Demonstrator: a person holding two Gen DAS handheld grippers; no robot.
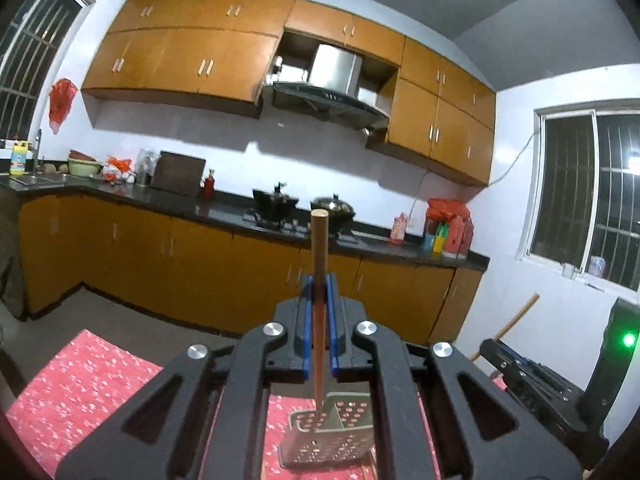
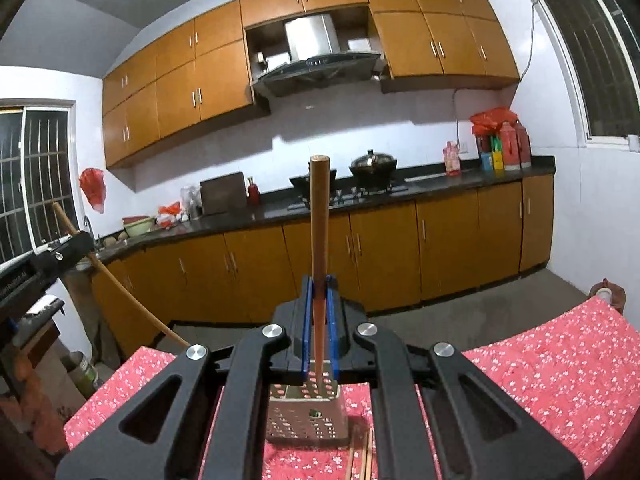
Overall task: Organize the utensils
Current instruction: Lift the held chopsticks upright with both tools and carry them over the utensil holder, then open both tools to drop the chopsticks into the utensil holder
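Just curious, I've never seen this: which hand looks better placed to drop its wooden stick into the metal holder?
Right, probably. The right tool is shut on a wooden stick whose lower end hangs over the opening of the metal holder. The left tool holds its stick at the holder's edge instead.

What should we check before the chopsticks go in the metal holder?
1. Left gripper shut on its wooden chopstick: ok.
2. Right gripper shut on its wooden chopstick: ok.
3. Perforated metal holder upright on the red tablecloth: ok.
4. Each stick's lower end over the holder's opening: cannot tell.
5. More chopsticks lying beside the holder, waiting: ok.
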